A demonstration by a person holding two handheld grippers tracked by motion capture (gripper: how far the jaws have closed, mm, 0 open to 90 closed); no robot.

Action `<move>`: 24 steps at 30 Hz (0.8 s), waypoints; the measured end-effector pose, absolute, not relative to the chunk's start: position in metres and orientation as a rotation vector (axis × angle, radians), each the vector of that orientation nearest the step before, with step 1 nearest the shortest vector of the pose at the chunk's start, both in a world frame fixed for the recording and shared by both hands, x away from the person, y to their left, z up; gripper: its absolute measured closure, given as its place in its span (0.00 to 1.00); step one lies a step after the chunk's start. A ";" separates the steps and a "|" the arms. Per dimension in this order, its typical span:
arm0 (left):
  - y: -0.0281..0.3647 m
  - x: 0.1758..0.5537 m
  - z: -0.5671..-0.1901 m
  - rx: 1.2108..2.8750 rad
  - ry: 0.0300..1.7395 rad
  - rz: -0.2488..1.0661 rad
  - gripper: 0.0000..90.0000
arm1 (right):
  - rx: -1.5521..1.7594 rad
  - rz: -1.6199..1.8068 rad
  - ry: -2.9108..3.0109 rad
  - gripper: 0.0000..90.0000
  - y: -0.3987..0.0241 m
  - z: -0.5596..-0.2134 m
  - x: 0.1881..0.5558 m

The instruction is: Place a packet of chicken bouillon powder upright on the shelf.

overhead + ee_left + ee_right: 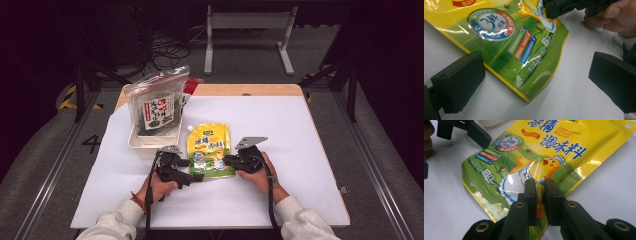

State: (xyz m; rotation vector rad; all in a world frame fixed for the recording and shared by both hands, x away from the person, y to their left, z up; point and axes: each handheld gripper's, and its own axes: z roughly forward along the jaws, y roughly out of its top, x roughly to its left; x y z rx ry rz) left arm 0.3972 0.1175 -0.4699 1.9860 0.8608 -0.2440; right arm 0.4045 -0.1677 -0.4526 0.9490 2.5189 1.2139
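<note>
**Inspector:** The yellow-and-green bouillon pouch (pixel 210 151) lies flat on the white worktop (pixel 280 130), near the middle of your side, its spout end pointing away from you toward the white bin (pixel 150 141). Confirm your right claw (pixel 540 191).

**Operator:** Closed on the pouch.

**Inspector:** Agreed. In the right gripper view your jaws are pinched on the pouch's near right edge, over the printed duck, with the film caught between the pads. In the high view that claw (pixel 231 160) comes in from the pouch's right side. Now your left claw (pixel 536 75).

**Operator:** Spread wide.

**Inspector:** Noted. In the left gripper view your two black jaws stand far apart, one on each side of the pouch's near corner, and neither pad touches the film. The corner lies on the worktop between them. In the high view your left claw (pixel 192 170) sits just beside the pouch's lower left edge.

**Operator:** And the surroundings?

**Inspector:** The bin stands just beyond the pouch on the left and holds a clear zip bag (pixel 157 107) of dark contents, upright and leaning back. A red packet (pixel 190 89) shows behind that bag. Your hands are near each other, the pouch between them.
</note>
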 end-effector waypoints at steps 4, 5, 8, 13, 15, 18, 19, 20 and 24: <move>0.116 0.397 -0.470 1.972 0.877 -0.245 0.01 | 0.949 1.223 2.518 0.89 -0.168 -0.453 0.404; 0.116 0.396 -0.469 1.986 0.884 -0.219 0.04 | 0.952 1.227 2.514 0.88 -0.169 -0.453 0.404; 0.119 0.389 -0.468 2.027 0.886 -0.126 0.08 | 0.943 1.210 2.504 0.83 -0.169 -0.450 0.402; 0.123 0.380 -0.468 2.097 0.824 -0.017 0.13 | 1.082 1.195 2.483 0.56 -0.177 -0.451 0.407; 0.121 0.378 -0.469 2.125 0.798 0.021 0.15 | 1.159 1.203 2.480 0.39 -0.180 -0.454 0.411; 0.119 0.377 -0.468 2.155 0.774 0.043 0.14 | 1.220 1.284 2.467 0.32 -0.182 -0.458 0.417; 0.119 0.377 -0.468 2.157 0.769 0.043 0.13 | 1.234 1.312 2.458 0.31 -0.180 -0.460 0.418; 0.119 0.377 -0.468 2.160 0.767 0.044 0.13 | 1.229 1.317 2.456 0.31 -0.178 -0.460 0.419; 0.116 0.376 -0.469 2.178 0.754 0.066 0.13 | 1.328 1.434 2.458 0.29 -0.175 -0.462 0.425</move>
